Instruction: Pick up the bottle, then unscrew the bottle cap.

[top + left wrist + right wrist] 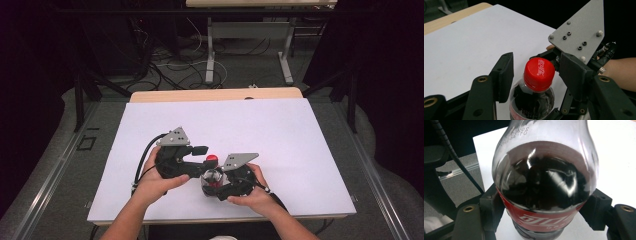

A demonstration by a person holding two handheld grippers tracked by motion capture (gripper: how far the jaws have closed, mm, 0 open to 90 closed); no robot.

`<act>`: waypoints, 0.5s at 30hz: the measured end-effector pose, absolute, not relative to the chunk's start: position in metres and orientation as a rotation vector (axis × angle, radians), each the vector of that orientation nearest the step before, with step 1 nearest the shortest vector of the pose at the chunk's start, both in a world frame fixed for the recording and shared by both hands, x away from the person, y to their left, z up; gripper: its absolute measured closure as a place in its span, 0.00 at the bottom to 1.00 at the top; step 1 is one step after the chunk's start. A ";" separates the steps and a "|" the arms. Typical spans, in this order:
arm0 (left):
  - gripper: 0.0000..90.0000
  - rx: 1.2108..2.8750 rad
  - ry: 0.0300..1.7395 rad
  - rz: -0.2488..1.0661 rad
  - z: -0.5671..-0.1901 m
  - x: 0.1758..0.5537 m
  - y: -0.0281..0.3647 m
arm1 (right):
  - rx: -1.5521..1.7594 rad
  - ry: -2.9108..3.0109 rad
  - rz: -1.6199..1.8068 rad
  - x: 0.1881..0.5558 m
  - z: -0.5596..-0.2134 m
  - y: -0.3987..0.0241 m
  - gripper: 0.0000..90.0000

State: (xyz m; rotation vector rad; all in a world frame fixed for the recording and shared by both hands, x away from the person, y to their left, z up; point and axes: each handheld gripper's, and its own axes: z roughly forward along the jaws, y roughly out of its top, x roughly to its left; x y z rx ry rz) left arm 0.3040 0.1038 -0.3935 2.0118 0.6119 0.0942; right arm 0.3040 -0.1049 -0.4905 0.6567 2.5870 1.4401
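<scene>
So the table (220,95) has a light wood top, and you only really see that wood as a strip along the far edge, way out past both grippers. Nearly all of it is covered by a big white sheet (280,130) lying flat. The sheet looks plain, with a few faint smudges on the stretch beyond the left gripper (199,162). A cola bottle (212,176) stands on the sheet near its front edge, right between the left gripper and the right gripper (216,186).
</scene>
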 end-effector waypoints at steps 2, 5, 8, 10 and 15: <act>0.53 2.020 0.611 0.087 -0.395 0.305 0.103 | 0.653 2.578 1.448 0.304 -0.491 -0.104 0.33; 0.54 2.050 0.599 0.083 -0.396 0.306 0.101 | 0.647 2.574 1.449 0.304 -0.491 -0.104 0.33; 0.61 2.050 0.595 0.088 -0.398 0.307 0.099 | 0.646 2.576 1.447 0.304 -0.492 -0.104 0.33; 0.62 2.042 0.595 0.093 -0.399 0.307 0.098 | 0.647 2.591 1.439 0.304 -0.491 -0.104 0.33; 0.68 2.038 0.610 0.116 -0.398 0.306 0.096 | 0.676 2.575 1.441 0.305 -0.492 -0.105 0.33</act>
